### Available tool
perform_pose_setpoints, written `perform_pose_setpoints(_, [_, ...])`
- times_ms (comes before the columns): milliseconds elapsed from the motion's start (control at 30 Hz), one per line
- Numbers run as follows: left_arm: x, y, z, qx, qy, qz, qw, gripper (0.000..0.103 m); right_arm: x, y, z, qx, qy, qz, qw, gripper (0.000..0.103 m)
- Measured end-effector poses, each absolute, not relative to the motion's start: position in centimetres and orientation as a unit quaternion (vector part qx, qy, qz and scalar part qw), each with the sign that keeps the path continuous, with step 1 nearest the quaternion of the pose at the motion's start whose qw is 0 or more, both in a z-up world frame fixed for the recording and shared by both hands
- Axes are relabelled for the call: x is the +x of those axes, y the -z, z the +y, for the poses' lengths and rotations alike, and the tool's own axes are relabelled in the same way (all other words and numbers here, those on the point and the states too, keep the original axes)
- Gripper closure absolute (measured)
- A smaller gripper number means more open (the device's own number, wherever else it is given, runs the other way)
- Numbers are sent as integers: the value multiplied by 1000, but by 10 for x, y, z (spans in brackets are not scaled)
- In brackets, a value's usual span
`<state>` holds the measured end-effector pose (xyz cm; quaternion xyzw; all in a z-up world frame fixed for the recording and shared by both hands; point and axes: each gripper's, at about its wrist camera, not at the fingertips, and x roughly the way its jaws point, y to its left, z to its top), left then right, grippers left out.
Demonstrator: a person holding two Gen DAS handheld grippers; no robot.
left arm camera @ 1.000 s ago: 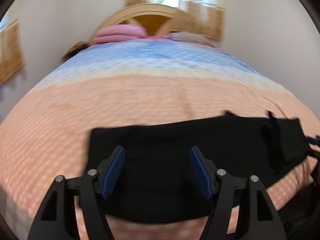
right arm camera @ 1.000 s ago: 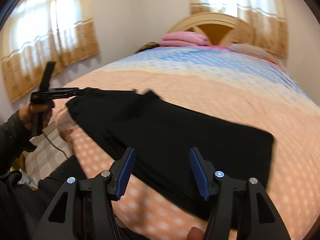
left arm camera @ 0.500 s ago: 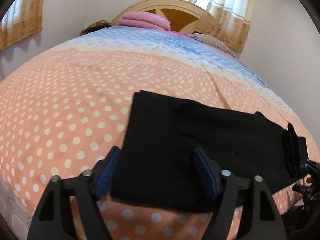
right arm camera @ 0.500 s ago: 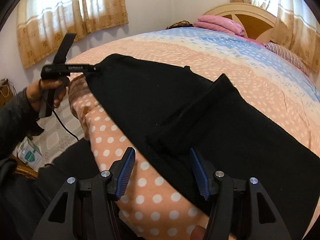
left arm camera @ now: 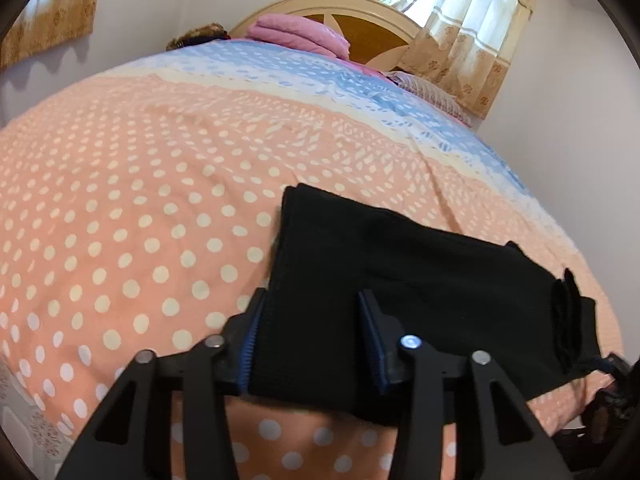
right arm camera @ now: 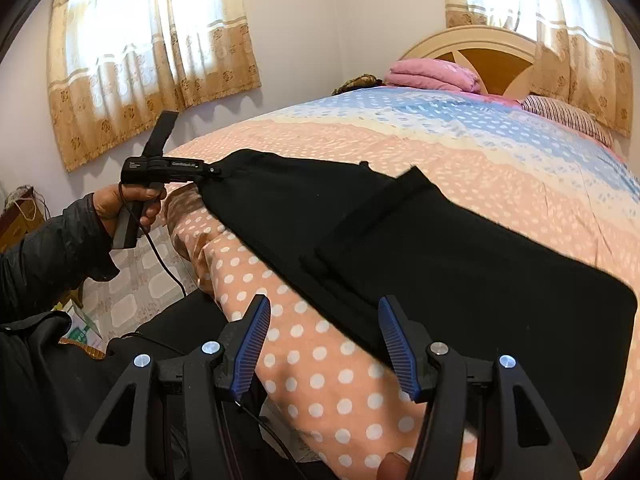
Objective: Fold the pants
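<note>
Black pants [right arm camera: 440, 256] lie flat near the foot corner of the bed [left arm camera: 132, 208], on the peach polka-dot bedspread [right arm camera: 320, 368], one part doubled over on top so a folded edge runs across the middle. Left hand-held gripper [left arm camera: 312, 336] sits at the pants' end by the bed's edge; its jaws have just been closing, and the fabric edge is between the blue pads [left arm camera: 250, 344], left pad right at the cloth's side edge, right pad over the cloth. From the right wrist view its tip meets the pants' corner; cannot tell if the pads actually pinch yet. A hand [right arm camera: 128, 204] in a dark sleeve [right arm camera: 52, 256] holds that tool's handle, cable hanging down. Right hand-held gripper [right arm camera: 324, 344] is roughly half open, nothing in it, hovering over the bedspread just beside the near edge of the pants. Pink folded blanket [left arm camera: 300, 34] and wooden headboard [right arm camera: 480, 46] at the far end.
</note>
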<state>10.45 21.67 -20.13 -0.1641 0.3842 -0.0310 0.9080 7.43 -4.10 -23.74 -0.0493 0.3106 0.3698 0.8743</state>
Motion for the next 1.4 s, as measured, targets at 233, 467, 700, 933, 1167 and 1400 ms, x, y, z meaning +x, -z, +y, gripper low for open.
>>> perform_pose_setpoints(233, [100, 187, 209, -178, 52, 366, 912, 77, 75, 235, -48, -40, -366, 303, 879, 45])
perform_pose_setpoints(467, [83, 141, 201, -229, 130, 286, 921, 77, 83, 230, -67, -24, -329, 304, 894, 45])
perform_pose_setpoints(700, [77, 82, 137, -196, 233, 241, 921, 78, 91, 215, -103, 16, -288, 302, 909, 45])
perform_pose_setpoints(933, [87, 49, 60, -164, 336, 234, 898, 78, 90, 216, -153, 46, -236, 307, 921, 45])
perform_pose_setpoints(1167, [104, 49, -19, -121, 408, 272, 863, 78, 102, 220, -205, 125, -178, 304, 928, 45])
perform_pose_setpoints(1400, [112, 79, -101, -59, 446, 323, 833, 78, 107, 225, -237, 168, -136, 302, 928, 45])
